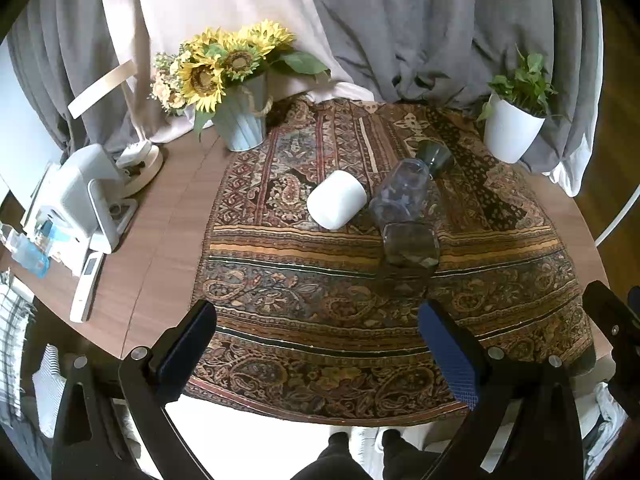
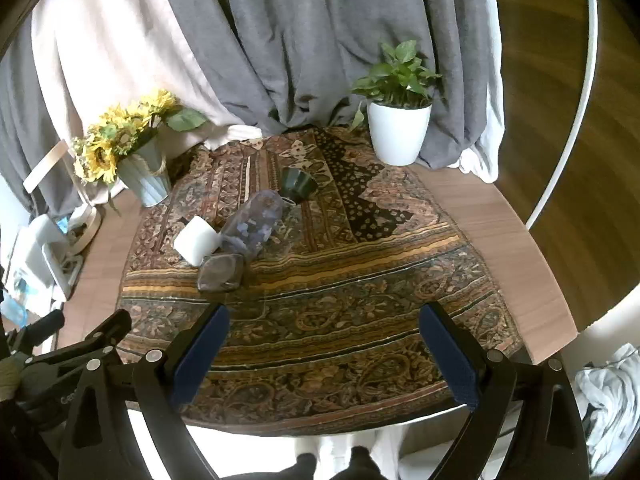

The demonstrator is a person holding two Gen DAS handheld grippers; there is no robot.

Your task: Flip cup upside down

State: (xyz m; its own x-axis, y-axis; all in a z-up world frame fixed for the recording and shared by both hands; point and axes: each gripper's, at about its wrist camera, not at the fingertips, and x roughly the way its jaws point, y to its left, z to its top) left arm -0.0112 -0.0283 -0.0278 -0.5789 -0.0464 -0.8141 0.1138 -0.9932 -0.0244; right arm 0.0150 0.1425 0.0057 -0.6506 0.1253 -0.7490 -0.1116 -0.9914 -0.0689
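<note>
- At the far left of the surface [image 1: 168, 216] stands a white device [image 1: 84, 196], with a white handset [image 1: 86, 286] lying near it.
- Behind them, far left, a bucket of sunflowers [image 1: 224, 72] stands at the corner of the patterned cloth [image 1: 320, 304].
- The left gripper [image 1: 316, 344] hangs over the near edge of the cloth; its two blue pads are spread wide and nothing is between them.
- The white cup [image 1: 337, 199] lies on its side on the cloth, a little left of the middle. Its long axis runs from near left to far right. The rounded end faces the left wrist camera; I cannot tell surely which end is the mouth.
- Just to the right of the white cup lies a clear bluish glass [image 1: 402, 192], also on its side. Its long axis goes from near left to far right, toward a dark green cup [image 1: 436, 155], which it seems to touch.
- A smoky grey glass [image 1: 410, 246] is at the near end of the bluish glass, close against it.
- The right gripper [image 2: 324, 356] is over the near part of the cloth, released: the pads stand far apart and hold nothing.
- At the far right a green plant in a white pot [image 1: 510, 128] stands at the cloth's edge, in front of the grey curtain [image 1: 400, 20].
</note>
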